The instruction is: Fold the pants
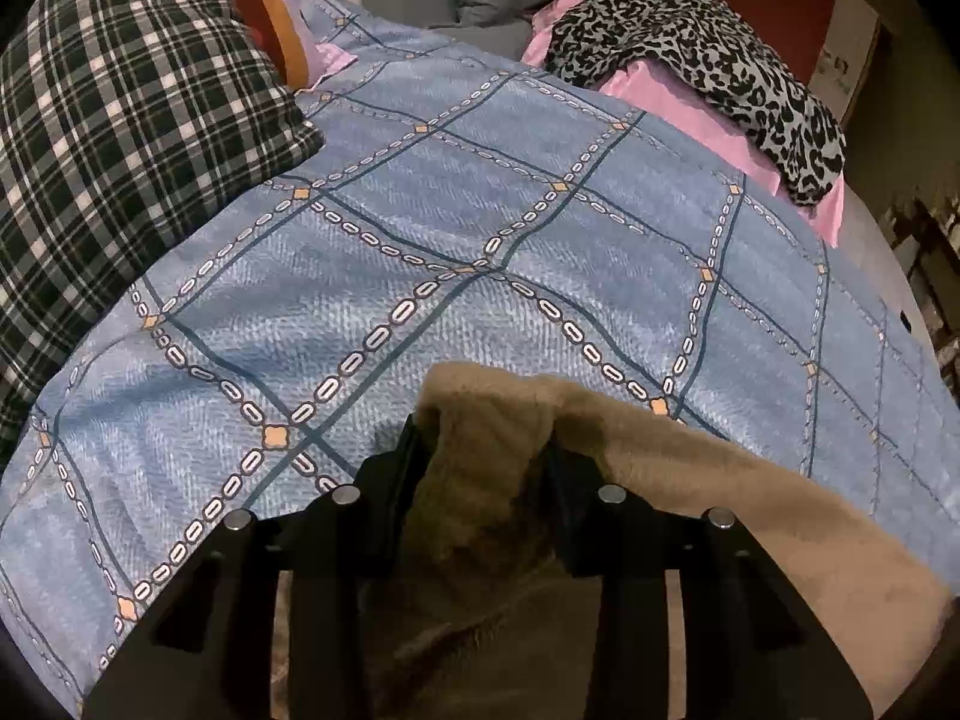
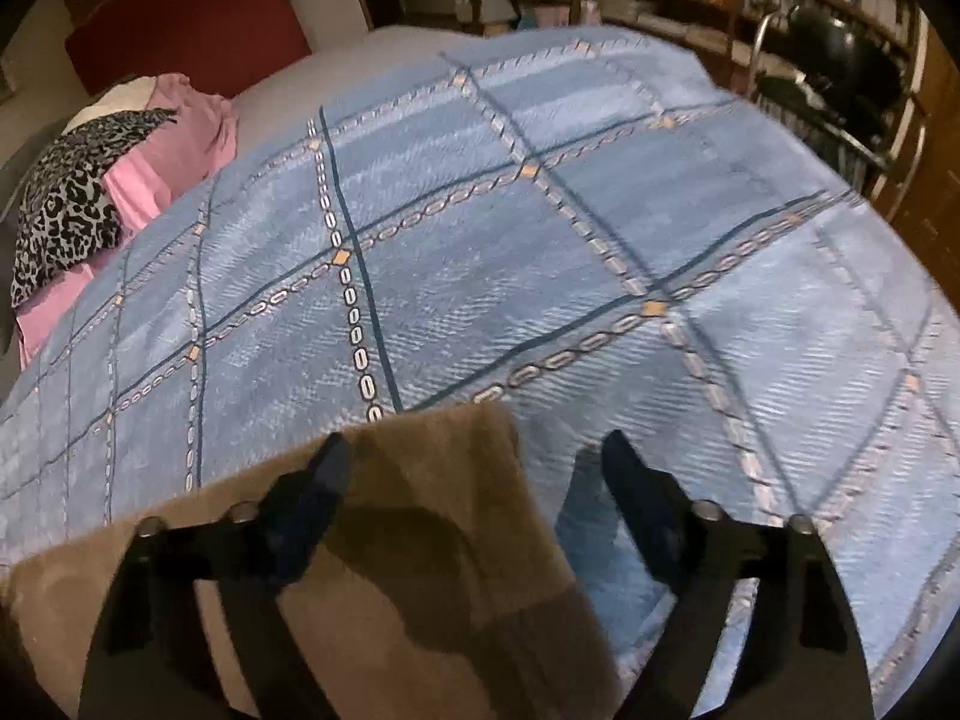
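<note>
The tan fleece pants [image 1: 690, 480] lie bunched at the bed's [image 1: 420, 210] near edge. The left gripper [image 1: 483, 450] pinches a fold; the right gripper [image 2: 474, 468] gapes wide, apparently holding nothing. A fold seems underway; next, the right must grasp the corner.

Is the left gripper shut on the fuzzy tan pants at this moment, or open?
Shut on them: the left gripper has the fuzzy tan pants bunched between its two black fingers, a fold rising above the fingertips.

Showing tan pants [image 1: 720, 480] against blue chain-checked bedspread [image 1: 480, 210]; dark green plaid cloth [image 1: 120, 120], leopard-print fabric [image 1: 690, 30] over pink.
</note>
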### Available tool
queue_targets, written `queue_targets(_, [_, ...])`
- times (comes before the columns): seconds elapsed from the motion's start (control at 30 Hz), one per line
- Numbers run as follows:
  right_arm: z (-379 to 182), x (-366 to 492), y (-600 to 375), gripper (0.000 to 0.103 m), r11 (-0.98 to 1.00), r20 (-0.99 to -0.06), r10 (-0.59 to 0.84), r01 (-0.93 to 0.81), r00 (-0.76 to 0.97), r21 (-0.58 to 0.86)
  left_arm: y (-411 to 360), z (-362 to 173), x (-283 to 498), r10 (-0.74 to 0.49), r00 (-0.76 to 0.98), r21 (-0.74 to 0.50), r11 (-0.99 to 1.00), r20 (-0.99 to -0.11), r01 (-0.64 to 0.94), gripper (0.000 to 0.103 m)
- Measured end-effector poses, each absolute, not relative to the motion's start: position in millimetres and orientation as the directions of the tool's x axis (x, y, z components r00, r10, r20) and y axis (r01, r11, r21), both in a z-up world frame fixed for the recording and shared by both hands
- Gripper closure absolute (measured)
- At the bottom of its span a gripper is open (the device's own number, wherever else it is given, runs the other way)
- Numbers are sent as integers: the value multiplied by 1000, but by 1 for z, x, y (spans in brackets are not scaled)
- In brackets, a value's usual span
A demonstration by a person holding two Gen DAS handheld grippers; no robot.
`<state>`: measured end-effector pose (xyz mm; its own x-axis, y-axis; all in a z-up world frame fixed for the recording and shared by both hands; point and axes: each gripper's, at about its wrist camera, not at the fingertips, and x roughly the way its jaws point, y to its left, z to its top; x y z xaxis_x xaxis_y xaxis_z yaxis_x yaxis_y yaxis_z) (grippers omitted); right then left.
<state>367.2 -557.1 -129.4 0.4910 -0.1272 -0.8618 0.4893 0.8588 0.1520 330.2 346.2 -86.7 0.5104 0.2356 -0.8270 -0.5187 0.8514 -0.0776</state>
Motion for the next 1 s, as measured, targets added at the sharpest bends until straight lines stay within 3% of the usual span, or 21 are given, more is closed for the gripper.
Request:
queue_targets(0.1, [-135, 375, -557, 35, 861, -867, -157, 496, 473, 115, 345, -86, 332, 241, 506, -71, 850, -828, -521, 66])
queue_targets(0.17, [-134, 377, -557, 60, 861, -866, -163, 497, 473, 110, 345, -85, 332, 241, 504, -70, 850, -829, -523, 66])
queue_targets(0.23, [-128, 376, -558, 77, 857, -865, -129, 494, 484, 148, 345, -84, 332, 239, 506, -73, 850, -829, -522, 66])
queue_targets(0.63, [-50, 316, -551, 82, 869, -787, -117, 446, 606, 214, 353, -42, 302, 161, 598, -200, 849, -785, -490, 70])
queue_targets(1.0, [13, 182, -541, 82, 847, -688, -104, 427, 718, 317, 359, 9, 208, 72, 707, -323, 853, -704, -409, 70])
